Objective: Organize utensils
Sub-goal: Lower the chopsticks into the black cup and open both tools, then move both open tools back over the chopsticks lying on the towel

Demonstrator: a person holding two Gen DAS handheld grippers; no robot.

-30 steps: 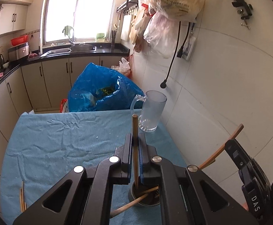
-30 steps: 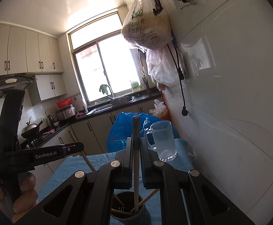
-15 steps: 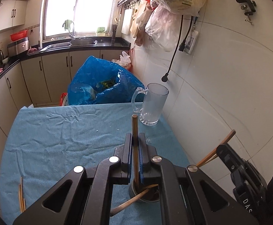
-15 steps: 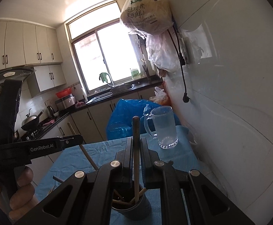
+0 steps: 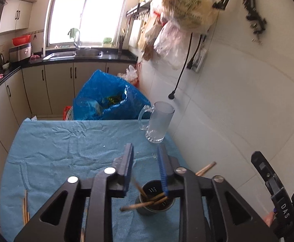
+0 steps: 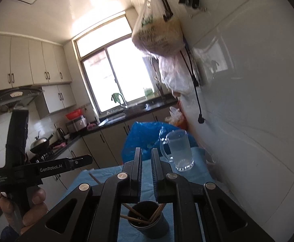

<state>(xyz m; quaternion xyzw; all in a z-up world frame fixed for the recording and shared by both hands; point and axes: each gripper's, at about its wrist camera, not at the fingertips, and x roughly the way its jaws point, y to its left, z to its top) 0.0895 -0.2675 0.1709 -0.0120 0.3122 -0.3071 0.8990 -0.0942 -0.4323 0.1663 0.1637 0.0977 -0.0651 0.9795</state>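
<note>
We start at the dark holder cup [image 5: 157, 199], which sits on the blue cloth [image 5: 66, 151] low in the centre of the left wrist view, just below our fingertips. Several wooden chopsticks [image 5: 145, 202] lean inside it, crossed and tilted rather than upright; in the right wrist view the same cup appears at the bottom centre with sticks fanned against its rim.

Our left gripper [image 5: 145, 159] has just been opening; its jaws stand apart with nothing between the pads, so we judge that the stick it carried is now in the cup. Our right gripper [image 6: 146, 161], over the cup, has also just been opening a little; a narrow gap shows between its jaws and no stick sits in it.

So a good part of the job looks done: the cup holds a handful of chopsticks. What remains, as far as we can see, are loose chopsticks [image 5: 25, 207] lying on the cloth at the lower left edge of the left wrist view, well apart from the cup.

Farther out, a glass mug [image 5: 157, 124] stands near the tiled wall, right of centre, and a blue plastic bag [image 5: 110, 100] sits beyond the table's far edge.
</note>
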